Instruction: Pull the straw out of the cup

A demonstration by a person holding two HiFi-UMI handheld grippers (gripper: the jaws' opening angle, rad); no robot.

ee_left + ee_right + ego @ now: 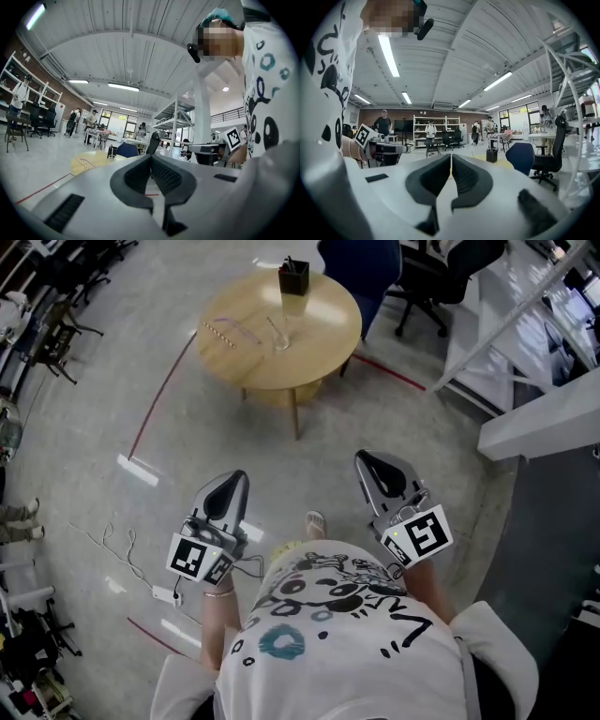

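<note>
A clear glass cup (282, 337) with a thin straw (275, 326) leaning in it stands on the round wooden table (323, 343) far ahead of me. In the left gripper view the cup (111, 158) shows small on the table (89, 162). My left gripper (234, 481) and right gripper (367, 461) are both held close to my body, well short of the table. Each one's jaws are pressed together with nothing between them, as seen on the left gripper (151, 156) and the right gripper (451, 156).
A black box (293, 277) stands at the table's far edge and a striped straw (222, 334) lies at its left. A blue chair (361, 268) and a black office chair (436, 282) stand beyond. Red tape lines (159, 395) and cables (117, 549) mark the floor.
</note>
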